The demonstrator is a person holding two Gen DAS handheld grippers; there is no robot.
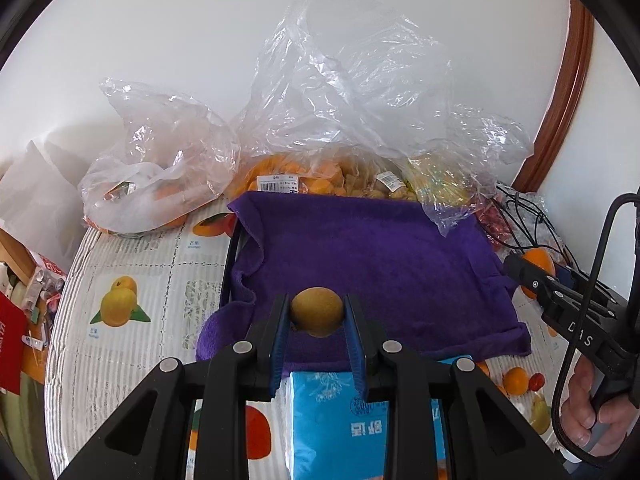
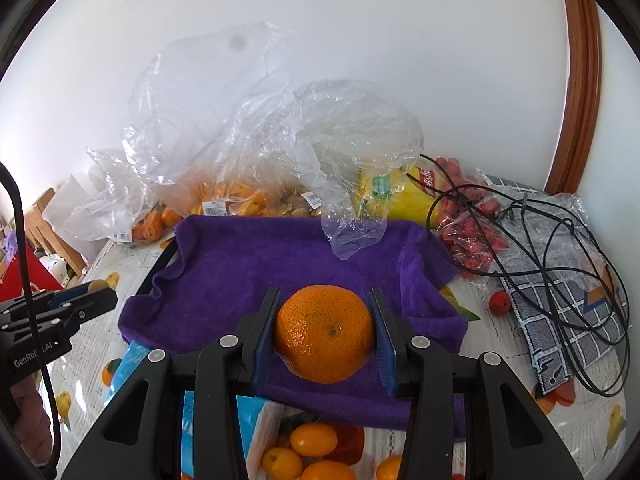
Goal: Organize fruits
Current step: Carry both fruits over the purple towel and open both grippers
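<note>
Two fruits are in hand, one in each gripper, and both hang over the near part of the purple towel [image 1: 372, 256] spread on a tray on the bench [image 1: 132, 264]. The left gripper [image 1: 317, 320] is closed narrow on a small yellow-brown fruit [image 1: 317, 312], pinched across its short width, so its long axis runs side to side between the pads. The right gripper [image 2: 325, 332] is closed on an orange [image 2: 325, 334], squeezed across its sides; the round fruit has no real long axis, and its dimpled end faces the camera and slightly upward.

The towel lies straight ahead of and below both grippers, so the coming move looks like a short lowering rather than a reach. In the left view the right gripper sits off at the towel's right edge; the left one hangs nearer the towel's middle. Bags of fruit [image 2: 224, 200] crowd the far edge, so the open purple area in front seems the likelier landing spot.
</note>
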